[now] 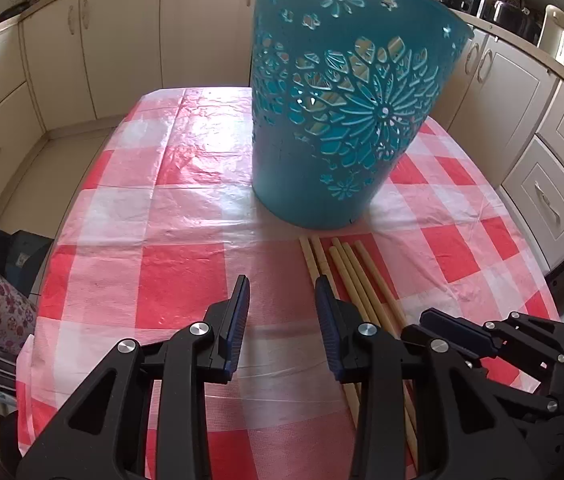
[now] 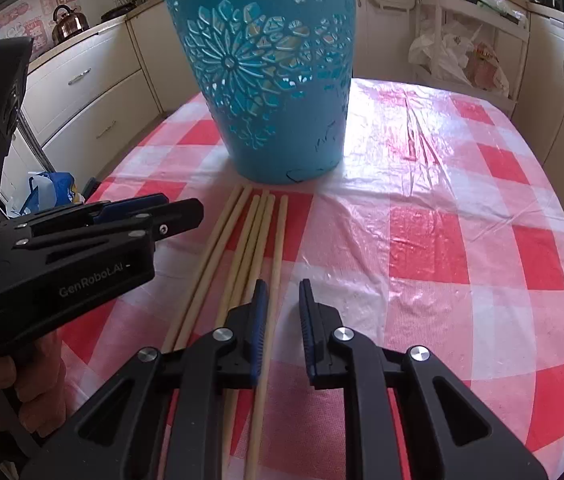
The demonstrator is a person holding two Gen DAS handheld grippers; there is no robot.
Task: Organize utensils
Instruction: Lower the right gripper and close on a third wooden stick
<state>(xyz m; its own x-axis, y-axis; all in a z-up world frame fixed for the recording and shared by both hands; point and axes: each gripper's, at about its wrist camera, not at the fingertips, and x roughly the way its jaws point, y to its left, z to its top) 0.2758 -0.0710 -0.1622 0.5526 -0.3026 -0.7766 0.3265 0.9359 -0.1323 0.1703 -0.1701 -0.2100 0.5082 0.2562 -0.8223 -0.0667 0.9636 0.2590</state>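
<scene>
1. A kettle (image 2: 66, 20) stands on the far counter at the left edge of the right wrist view, above cream cabinets (image 2: 94, 80)
2. A blue bag (image 2: 48, 192) sits on the floor left of the surface (image 2: 461, 240), which wears a red and white check cloth
3. The left tongs (image 1: 282, 292) hover over the near part of the surface with their two blue pads well apart and nothing between them
4. In the right wrist view the same left tongs (image 2: 170, 208) come in from the left edge, held in a hand (image 2: 6, 384), their tips just left of the sticks; from that side the gap cannot be judged
5. The sticks (image 2: 250, 240), pale wooden chopsticks, lie flat on the cloth in a loose row, far ends near the foot of the bin, near ends running under both tongs; five or six can be counted
6. In the left wrist view the sticks (image 1: 357, 280) lie just right of the left tongs' right pad
7. The bin (image 2: 274, 68), a teal plastic one with flower cut-outs, stands upright on the surface beyond the sticks; in the left wrist view the bin (image 1: 345, 112) fills the upper middle
8. The right tongs (image 2: 283, 296) hover low over the near ends of the sticks, pads apart, gripping nothing; the rightmost stick runs under the left pad
9. In the left wrist view the right tongs (image 1: 437, 322) enter from the right edge, over the sticks
10. White plastic bags (image 2: 453, 56) hang on a rack past the far right side of the surface
</scene>
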